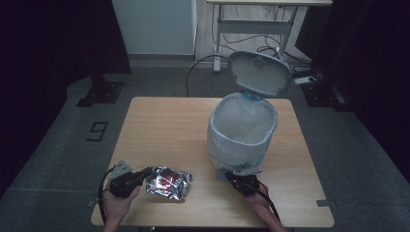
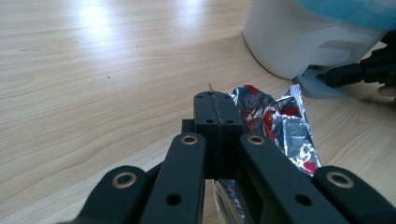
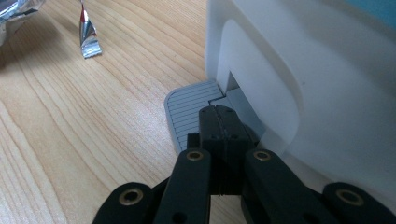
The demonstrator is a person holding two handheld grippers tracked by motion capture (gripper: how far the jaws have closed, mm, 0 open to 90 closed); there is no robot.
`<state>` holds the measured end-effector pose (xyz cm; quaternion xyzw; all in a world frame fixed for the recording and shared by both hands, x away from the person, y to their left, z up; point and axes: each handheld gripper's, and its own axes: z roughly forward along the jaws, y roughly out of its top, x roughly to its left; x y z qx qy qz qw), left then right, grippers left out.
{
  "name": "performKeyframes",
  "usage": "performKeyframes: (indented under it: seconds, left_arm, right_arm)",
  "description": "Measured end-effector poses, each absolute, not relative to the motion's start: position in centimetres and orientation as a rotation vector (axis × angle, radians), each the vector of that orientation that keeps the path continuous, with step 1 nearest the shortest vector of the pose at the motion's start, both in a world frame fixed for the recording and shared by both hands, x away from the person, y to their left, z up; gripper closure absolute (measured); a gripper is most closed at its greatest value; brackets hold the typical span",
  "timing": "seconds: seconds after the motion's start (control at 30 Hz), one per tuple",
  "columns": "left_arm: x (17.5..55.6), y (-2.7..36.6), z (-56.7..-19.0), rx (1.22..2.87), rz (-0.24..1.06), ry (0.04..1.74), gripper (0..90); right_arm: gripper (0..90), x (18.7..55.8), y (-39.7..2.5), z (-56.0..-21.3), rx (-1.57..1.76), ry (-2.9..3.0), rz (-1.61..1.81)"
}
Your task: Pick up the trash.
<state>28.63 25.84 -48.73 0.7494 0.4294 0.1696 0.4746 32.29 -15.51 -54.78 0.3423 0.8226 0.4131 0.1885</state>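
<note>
The left gripper (image 1: 145, 172) pinches the foil wrapper (image 1: 168, 182) at the table's (image 1: 164, 121) 7 o'clock — the right gripper (image 3: 223, 112), jaws pressed together, rests on the bin's (image 1: 241, 130) pedal (image 3: 191, 114) at 5 o'clock.

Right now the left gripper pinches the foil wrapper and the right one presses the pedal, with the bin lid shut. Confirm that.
The lid is not shut: the high view shows it raised over the open bin. The rest holds: the left gripper pinches the wrapper, and the right gripper presses the pedal.

A light wooden table (image 1: 159, 121) bears a white pedal bin (image 1: 241, 133) and a foil wrapper (image 1: 168, 182).
</note>
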Motion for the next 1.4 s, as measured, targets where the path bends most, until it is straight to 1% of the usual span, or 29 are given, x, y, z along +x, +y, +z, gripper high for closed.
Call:
performKeyframes:
  seconds: [0.37,0.6,0.73,1.0,1.4]
  left_arm:
    - [28.8,26.2,-48.0,1.821,0.365,1.03,90.0]
    - [29.4,26.3,-47.4,1.812,0.3,1.005,90.0]
    - [29.7,26.5,-46.5,1.809,0.282,0.993,90.0]
    - [30.0,26.4,-44.3,1.825,0.26,0.948,90.0]
    - [30.3,26.3,-43.6,1.823,0.25,0.938,90.0]
  right_arm:
    - [90.0,32.3,-15.6,-54.8,0.956,2.311,1.169]
    - [90.0,32.3,-15.6,-54.9,0.959,2.309,1.175]
    - [90.0,32.3,-15.6,-54.9,0.952,2.31,1.17]
    - [90.0,32.3,-15.6,-54.9,0.95,2.311,1.169]
    - [90.0,32.3,-15.6,-54.9,0.952,2.309,1.171]
